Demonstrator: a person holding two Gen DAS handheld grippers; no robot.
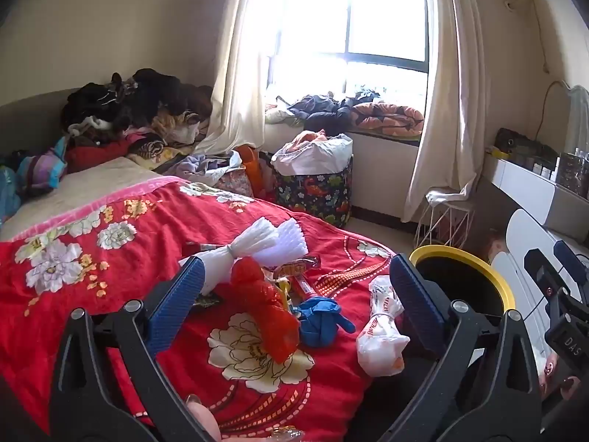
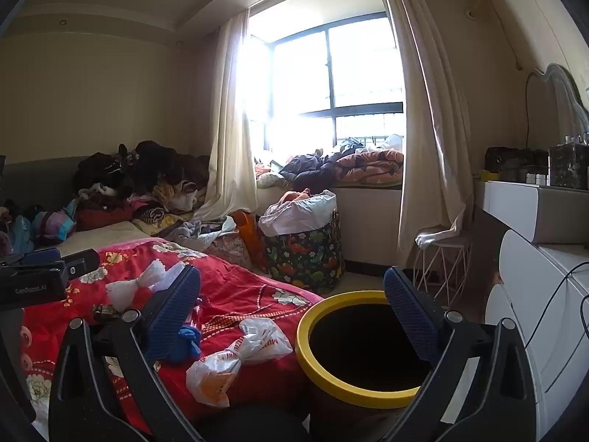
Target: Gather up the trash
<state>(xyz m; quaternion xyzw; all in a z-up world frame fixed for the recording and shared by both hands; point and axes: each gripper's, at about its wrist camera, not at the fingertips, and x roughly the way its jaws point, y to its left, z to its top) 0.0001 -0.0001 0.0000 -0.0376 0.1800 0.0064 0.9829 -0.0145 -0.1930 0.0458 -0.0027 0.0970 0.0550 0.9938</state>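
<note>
Trash lies scattered on a red floral bedspread [image 1: 110, 258] as two hand-held grippers hover above it. The left gripper [image 1: 294, 283] has its blue fingers [image 1: 176, 302] spread wide and empty, a red bag [image 1: 268, 313] and a blue glove [image 1: 320, 320] lying below the gap. A white foam net [image 1: 254, 243] rests at 12 o'clock of the red bag; a knotted white bag [image 1: 379, 328] lies at 3 o'clock of the glove, near the bed's edge. The right gripper [image 2: 294, 302], fingers likewise released and holding nothing, points over a yellow-rimmed bin [image 2: 353, 386] standing just beside the bed, at 3 o'clock of the white bag. A patterned basket [image 2: 305, 254] stands under the window.
</note>
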